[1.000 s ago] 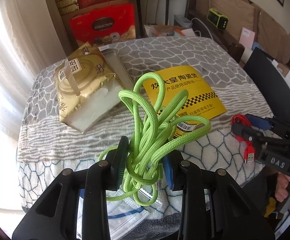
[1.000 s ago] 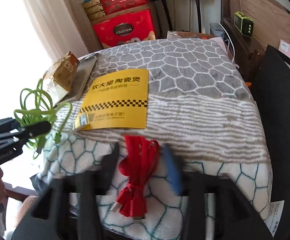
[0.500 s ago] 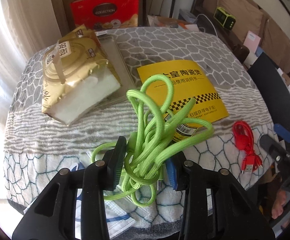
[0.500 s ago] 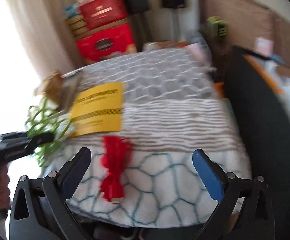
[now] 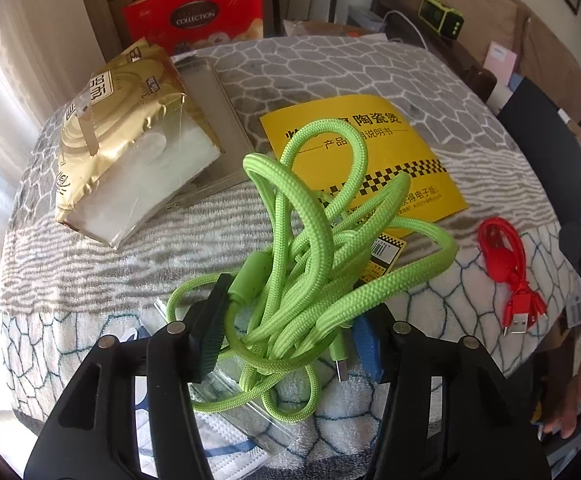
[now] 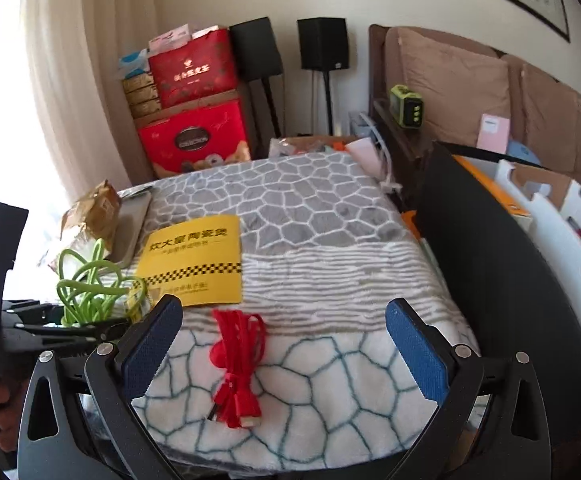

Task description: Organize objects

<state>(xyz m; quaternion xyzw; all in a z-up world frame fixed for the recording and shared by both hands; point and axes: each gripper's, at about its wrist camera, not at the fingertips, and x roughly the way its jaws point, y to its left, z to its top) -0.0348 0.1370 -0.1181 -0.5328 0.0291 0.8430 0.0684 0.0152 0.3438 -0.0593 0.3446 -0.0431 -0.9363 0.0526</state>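
I read "COLLECTION" on the red gift box (image 5: 194, 20) at twelve o'clock, and the yellow leaflet (image 5: 374, 152) carries black Chinese print over a checkered band. My left hand-held gripper (image 5: 290, 340) has just been opening; its jaws stand apart around the tangled braided green cable (image 5: 310, 248), which sits loose between them on the fleecy patterned blanket (image 5: 90, 280). My right hand-held gripper (image 6: 284, 344) is spread wide, with the smooth red cable bundle (image 6: 238, 360) lying between its blue ribbed pads (image 6: 150, 348), touching neither.
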